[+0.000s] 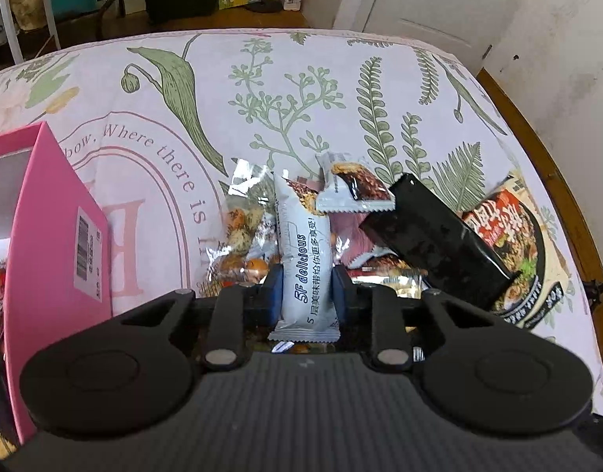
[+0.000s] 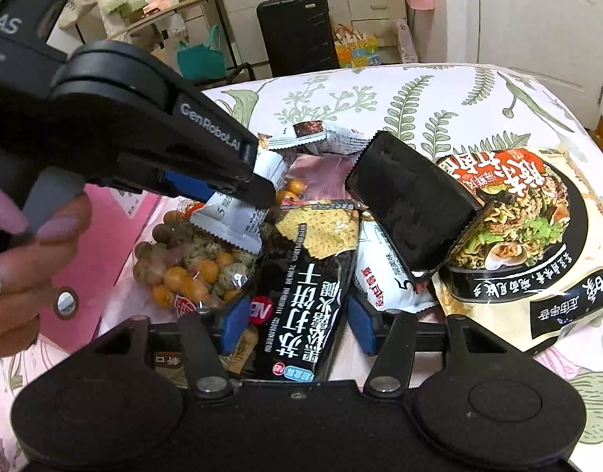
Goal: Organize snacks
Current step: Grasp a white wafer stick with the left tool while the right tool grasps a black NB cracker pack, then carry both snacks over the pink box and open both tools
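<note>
A: What is gripped by the left gripper (image 1: 306,293)?
B: A grey wafer bar (image 1: 304,259), pinched mid-length, twelve o'clock, for the pink box (image 1: 53,220) probably.
A: The right gripper (image 2: 297,324)?
B: Its fingers straddle the black cracker pack (image 2: 301,303); contact seemingly not made.

A: What is out of sight in the left wrist view?
B: The pink box (image 1: 45,244) runs off the left edge; its inside is barely seen.
A: And the noodle packet (image 2: 513,232)?
B: The black packet (image 2: 411,204) covers its left side. In the right wrist view the hand (image 2: 22,259) is cut off at the left edge.
</note>
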